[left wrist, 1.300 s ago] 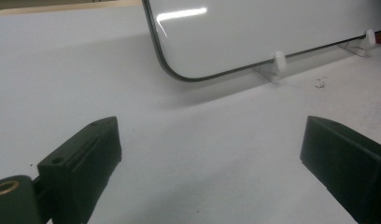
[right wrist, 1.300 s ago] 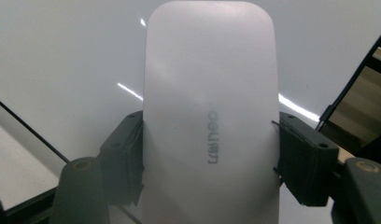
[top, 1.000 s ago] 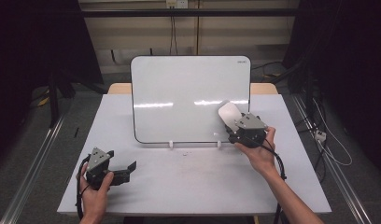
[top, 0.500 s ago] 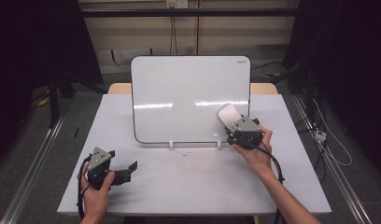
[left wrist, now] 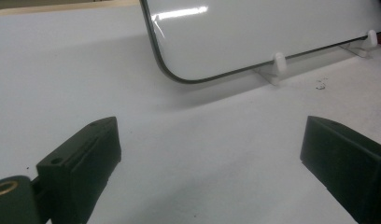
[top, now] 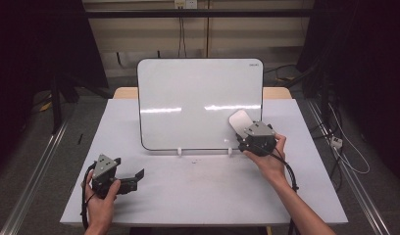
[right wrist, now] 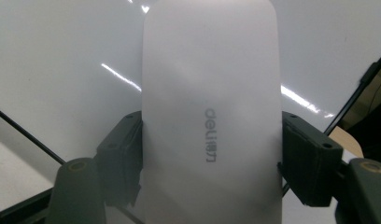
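Right gripper (right wrist: 209, 154) clamping smooth white oblong eraser (right wrist: 209, 93) against glossy whiteboard (top: 198, 98), fingers just easing apart; left gripper (left wrist: 212, 158) fingers spread wide over pale worktop (top: 198, 191).

The right gripper (top: 246, 132), holding the white eraser (top: 240, 120) against the whiteboard (top: 198, 98), has slid a little to the left and toward the near edge of the board's lower right corner. Its jaws have just been opening slightly, with the eraser between them and the pads touching its sides.
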Demonstrator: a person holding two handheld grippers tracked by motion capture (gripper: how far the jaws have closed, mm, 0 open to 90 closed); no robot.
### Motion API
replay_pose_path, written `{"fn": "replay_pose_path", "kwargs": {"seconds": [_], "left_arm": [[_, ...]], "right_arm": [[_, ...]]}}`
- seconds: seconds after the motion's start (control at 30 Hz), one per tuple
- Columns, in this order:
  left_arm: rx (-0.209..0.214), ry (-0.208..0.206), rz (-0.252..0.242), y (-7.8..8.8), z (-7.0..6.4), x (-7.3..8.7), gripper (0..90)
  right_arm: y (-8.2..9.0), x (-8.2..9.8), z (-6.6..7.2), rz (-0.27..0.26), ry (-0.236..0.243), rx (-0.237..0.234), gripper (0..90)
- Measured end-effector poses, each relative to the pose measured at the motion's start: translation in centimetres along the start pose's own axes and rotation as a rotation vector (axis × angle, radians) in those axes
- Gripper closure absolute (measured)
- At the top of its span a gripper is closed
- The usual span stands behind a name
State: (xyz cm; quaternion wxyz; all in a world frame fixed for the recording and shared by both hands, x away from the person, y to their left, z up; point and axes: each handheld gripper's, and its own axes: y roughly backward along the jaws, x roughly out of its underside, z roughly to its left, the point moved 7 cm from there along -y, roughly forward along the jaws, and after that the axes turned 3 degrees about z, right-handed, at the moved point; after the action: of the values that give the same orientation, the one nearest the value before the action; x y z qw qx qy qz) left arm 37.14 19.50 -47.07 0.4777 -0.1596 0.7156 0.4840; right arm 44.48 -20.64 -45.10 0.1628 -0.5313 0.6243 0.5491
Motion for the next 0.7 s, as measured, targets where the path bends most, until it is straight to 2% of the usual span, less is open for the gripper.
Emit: {"fn": "replay_pose_path", "kwargs": {"seconds": [0.1,0.27,0.43,0.57,0.7], "left_arm": [[0.004,-0.002,-0.002,0.19,-0.10,0.15,5.3],[0.004,0.004,-0.004,0.44,0.01,0.28,5.4],[0.007,0.005,-0.005,0.27,0.17,0.24,5.3],[0.016,0.005,-0.006,-0.02,0.17,0.11,5.3],[0.023,0.001,0.001,-0.29,0.03,0.07,5.2]], "right_arm": [[0.09,-0.07,-0.14,-0.004,-0.022,-0.021,27.4],[-0.17,0.11,0.01,0.010,-0.053,-0.063,19.1],[-0.06,-0.10,0.00,0.001,-0.062,-0.064,14.3],[-0.04,-0.09,0.03,0.003,-0.085,-0.080,9.3],[0.10,-0.04,0.07,0.004,-0.106,-0.100,8.3]]}}
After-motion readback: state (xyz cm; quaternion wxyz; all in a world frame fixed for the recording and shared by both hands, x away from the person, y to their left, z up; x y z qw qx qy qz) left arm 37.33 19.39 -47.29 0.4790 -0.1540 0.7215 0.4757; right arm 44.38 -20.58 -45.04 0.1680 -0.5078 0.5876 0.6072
